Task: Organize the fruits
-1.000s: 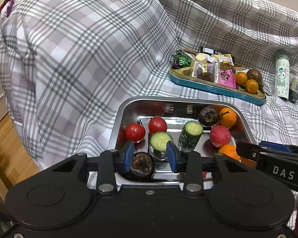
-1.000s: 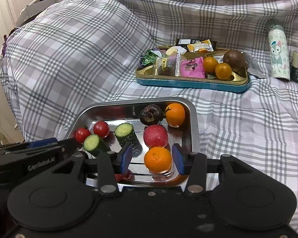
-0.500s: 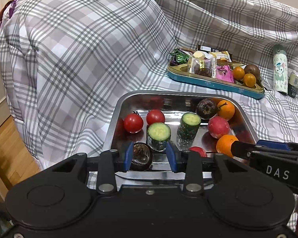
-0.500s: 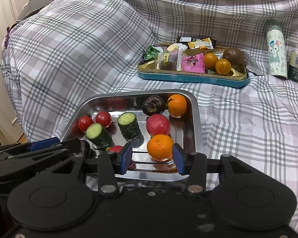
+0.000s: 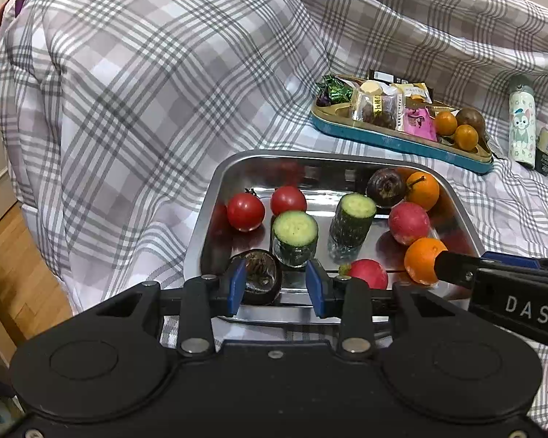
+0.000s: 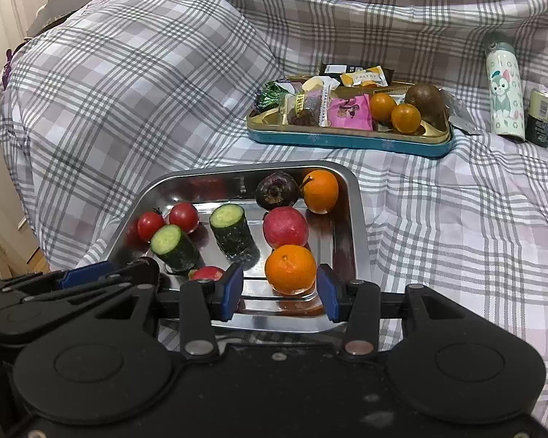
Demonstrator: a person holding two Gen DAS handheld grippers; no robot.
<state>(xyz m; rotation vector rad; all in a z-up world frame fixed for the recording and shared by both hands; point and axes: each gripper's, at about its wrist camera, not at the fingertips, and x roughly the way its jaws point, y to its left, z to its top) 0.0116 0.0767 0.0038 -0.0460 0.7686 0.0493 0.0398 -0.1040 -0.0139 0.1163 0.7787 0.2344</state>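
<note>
Between the spread fingers of the left tool (image 5: 276, 286) sits a dark wrinkled fruit (image 5: 260, 280), close against the left pad; the fingers stand apart and grasp nothing. Right tool (image 6: 279, 292): likewise released, fingers wide, an orange (image 6: 290, 268) framed between them but not clamped.

Both fruits lie at the near edge of the steel tray (image 6: 358, 226) on the bed. Outward on the tray: a red fruit (image 5: 369, 273) between the two tools, two cucumber pieces (image 5: 295, 233) standing on end, two tomatoes (image 5: 245, 211) at left, then a red fruit (image 6: 285, 227), a second dark fruit (image 6: 277, 189) and a second orange (image 6: 320, 190) at right. Farther back, a blue snack tray (image 6: 347, 140) holds two small oranges (image 6: 405, 117) and a brown fruit.

Judgement: the scene fits either tools lined up to grip or tools just opened after setting fruit down; cannot tell which. How the fruits are meant to be sorted is not shown.
</note>
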